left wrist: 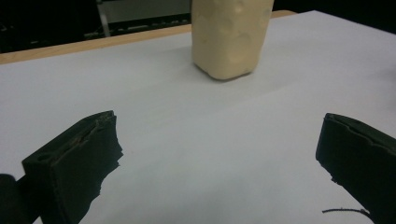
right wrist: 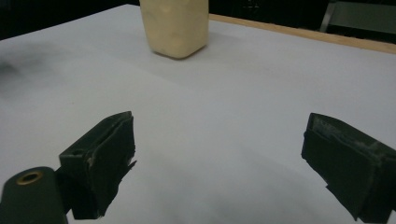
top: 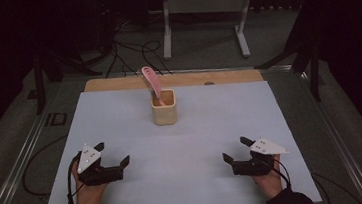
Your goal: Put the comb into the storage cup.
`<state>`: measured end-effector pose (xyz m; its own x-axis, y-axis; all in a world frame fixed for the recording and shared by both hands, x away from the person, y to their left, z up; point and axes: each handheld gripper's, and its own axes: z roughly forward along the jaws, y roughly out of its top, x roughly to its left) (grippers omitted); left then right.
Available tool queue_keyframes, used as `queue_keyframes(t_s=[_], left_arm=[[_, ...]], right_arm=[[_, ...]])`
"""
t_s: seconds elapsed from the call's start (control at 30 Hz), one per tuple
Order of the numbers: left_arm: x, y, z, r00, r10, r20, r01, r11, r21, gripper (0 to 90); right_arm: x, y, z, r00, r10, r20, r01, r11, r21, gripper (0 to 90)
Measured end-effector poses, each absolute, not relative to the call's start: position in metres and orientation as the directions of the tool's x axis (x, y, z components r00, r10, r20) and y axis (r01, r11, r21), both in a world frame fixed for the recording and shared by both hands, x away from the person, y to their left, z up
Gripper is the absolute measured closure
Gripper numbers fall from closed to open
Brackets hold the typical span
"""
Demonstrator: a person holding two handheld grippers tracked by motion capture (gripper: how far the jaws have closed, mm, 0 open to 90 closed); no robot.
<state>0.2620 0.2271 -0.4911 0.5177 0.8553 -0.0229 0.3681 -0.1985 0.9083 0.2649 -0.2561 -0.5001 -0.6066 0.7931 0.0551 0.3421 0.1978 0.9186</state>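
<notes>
We rest both hands low in frame, left gripper [top: 114, 154] and right gripper [top: 233, 148] spread wide, holding nothing. The cream cup [top: 164, 107] with its pink spatula [top: 152, 82] stands upper centre, well apart.

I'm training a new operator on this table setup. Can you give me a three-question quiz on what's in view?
1. True or false: the left gripper is shut.
2. What stands in the cream cup? A) pink utensil B) blue pen C) nothing
3. What surface does the cup stand on?

Key:
1. False; both it and the right gripper are open and empty.
2. A, the pink utensil.
3. The white sheet.
</notes>
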Motion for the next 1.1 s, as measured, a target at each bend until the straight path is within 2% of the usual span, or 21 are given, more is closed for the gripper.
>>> queue_keyframes(t_s=[0.67,1.1], left_arm=[[0.241,0.254,-0.489,0.457,0.889,0.024,0.316,-0.188,0.93,0.1],[0.241,0.261,-0.493,0.432,0.902,-0.008,0.32,-0.145,0.936,0.1]], right_arm=[[0.264,-0.267,-0.497,-0.587,0.807,0.06,0.319,0.163,0.934,9.4],[0.268,-0.27,-0.501,-0.578,0.814,0.056,0.325,0.166,0.931,9.3]])
